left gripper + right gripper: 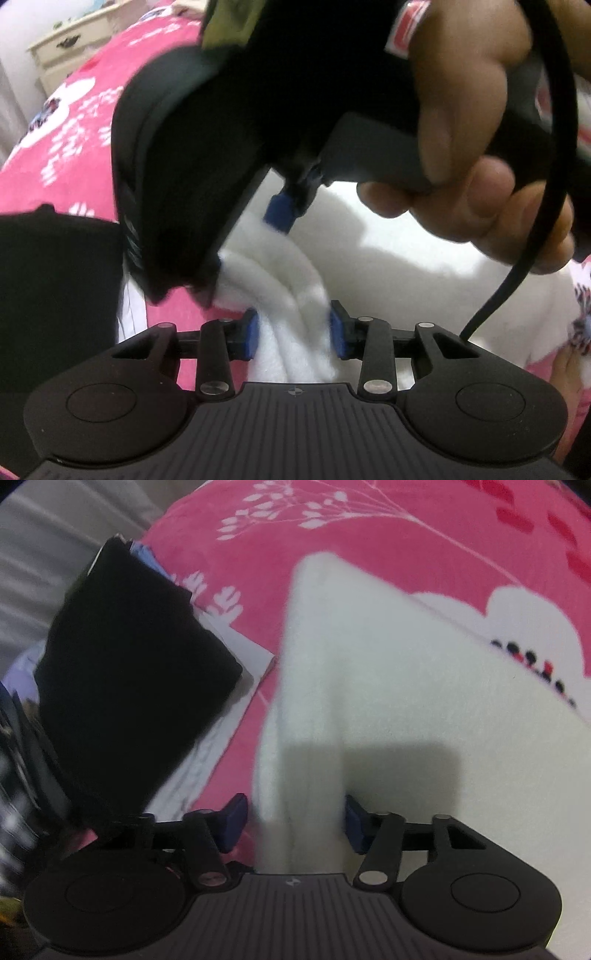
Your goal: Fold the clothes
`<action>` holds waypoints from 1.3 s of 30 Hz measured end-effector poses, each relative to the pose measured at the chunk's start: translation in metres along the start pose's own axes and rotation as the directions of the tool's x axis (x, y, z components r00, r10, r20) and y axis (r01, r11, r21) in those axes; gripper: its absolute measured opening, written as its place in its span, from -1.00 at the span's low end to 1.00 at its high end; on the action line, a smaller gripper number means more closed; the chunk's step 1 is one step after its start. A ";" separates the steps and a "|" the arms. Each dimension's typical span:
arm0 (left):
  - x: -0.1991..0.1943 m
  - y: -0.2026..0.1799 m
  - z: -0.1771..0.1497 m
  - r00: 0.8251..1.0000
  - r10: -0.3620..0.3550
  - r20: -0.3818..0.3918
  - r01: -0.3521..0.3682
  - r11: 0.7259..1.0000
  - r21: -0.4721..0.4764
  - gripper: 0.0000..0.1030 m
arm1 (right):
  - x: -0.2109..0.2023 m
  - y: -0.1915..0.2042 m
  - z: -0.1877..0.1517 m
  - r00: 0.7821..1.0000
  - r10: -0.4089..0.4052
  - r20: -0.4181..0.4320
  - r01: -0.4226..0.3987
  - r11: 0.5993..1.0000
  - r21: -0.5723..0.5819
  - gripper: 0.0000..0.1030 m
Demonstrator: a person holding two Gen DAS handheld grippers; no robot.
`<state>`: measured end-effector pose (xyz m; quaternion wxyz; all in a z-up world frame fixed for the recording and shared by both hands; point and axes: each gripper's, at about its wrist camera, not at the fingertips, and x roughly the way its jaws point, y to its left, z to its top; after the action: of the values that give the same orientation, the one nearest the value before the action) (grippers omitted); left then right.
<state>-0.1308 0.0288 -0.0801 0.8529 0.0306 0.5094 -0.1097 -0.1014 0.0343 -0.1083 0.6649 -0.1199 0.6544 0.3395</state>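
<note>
Fleece, white and fluffy [388, 236], lies on a pink bedspread [70, 122] with white flower print. In the left wrist view it is bunched into thick folds running toward the camera.

Left gripper [293, 332]: a ridge of the white fabric sits between the blue pads, both pads touching it, so it reads as pinched.

Right gripper [293, 823]: in its own view a raised fold of the same white cloth [369, 686] stands between the pads. Right pad touches the fold; left pad has a sliver of pink showing beside it, so contact on that side is unclear. Can't call this one gripped or not.

In the left view the right gripper's black body [207, 162] hangs over the fleece on the far side, tip down at the folds, held by a hand [476, 147] with a black cable [546, 206] looping past it.

Black folded garment [129, 679] sits to the left of the white cloth on a pale folded piece [236, 664], apart from the fleece. Same dark item shows at the left edge of the left view.

Cream drawer unit [62, 44] stands far left beyond the bed. Both views are motion-blurred.
</note>
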 end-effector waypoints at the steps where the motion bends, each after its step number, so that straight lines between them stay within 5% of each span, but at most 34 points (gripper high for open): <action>1: -0.001 -0.001 0.000 1.000 0.001 0.001 -0.001 1.000 0.009 -0.30 | -0.002 0.000 -0.003 1.000 -0.005 0.010 0.005 1.000 -0.010 -0.09; 12: -0.012 -0.012 0.014 0.999 0.019 -0.040 -0.016 0.998 0.066 -0.30 | -0.017 -0.021 -0.014 0.996 0.060 0.069 -0.062 0.998 0.023 -0.27; 39: -0.026 -0.024 0.028 0.991 0.076 -0.110 -0.064 0.992 0.113 -0.30 | -0.012 -0.036 -0.014 0.989 0.116 0.087 -0.122 0.990 0.068 -0.28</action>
<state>-0.1238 0.0050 -0.0427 0.8228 0.1013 0.5493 -0.1053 -0.0895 -0.0044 -0.1087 0.6738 -0.0423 0.6444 0.3592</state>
